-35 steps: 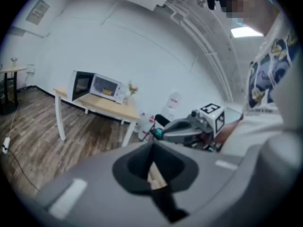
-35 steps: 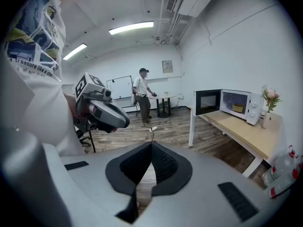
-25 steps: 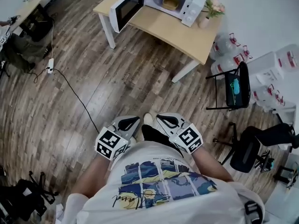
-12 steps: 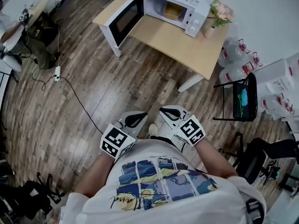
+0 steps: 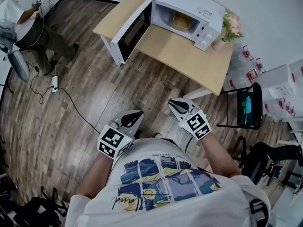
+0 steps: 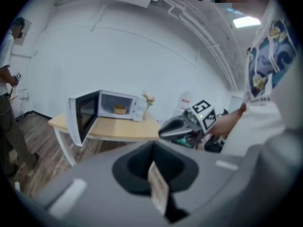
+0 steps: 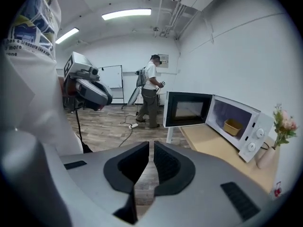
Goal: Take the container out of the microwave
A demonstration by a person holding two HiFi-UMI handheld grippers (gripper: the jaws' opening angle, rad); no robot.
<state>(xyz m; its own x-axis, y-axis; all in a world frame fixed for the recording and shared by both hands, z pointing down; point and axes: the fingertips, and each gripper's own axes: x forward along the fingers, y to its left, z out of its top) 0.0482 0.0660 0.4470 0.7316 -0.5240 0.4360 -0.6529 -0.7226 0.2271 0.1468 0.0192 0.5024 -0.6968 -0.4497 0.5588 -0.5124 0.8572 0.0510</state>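
A white microwave [image 5: 191, 4] stands on a wooden table [image 5: 189, 53] with its door [image 5: 132, 32] swung open to the left. A yellow container [image 5: 181, 21] sits inside it. Both grippers hang in front of my chest, over the floor and well short of the table. My left gripper [image 5: 134, 117] is shut and empty. Ahead of it, nearer the table, my right gripper [image 5: 175, 103] has its jaws together but for a thin slit, empty too. The container [image 6: 120, 109] shows small in the left gripper view, and the container [image 7: 232, 126] shows inside the microwave [image 7: 236, 122] at right.
A vase of flowers [image 5: 223, 36] stands beside the microwave. Water bottles [image 5: 246, 63] and a black chair [image 5: 241, 105] are at right. A person [image 5: 26, 25] is at the far left, with a cable and power strip [image 5: 53, 83] on the wood floor.
The table and microwave have come nearer and look larger. The two grippers have spread apart, and the right one has gone forward toward the table.
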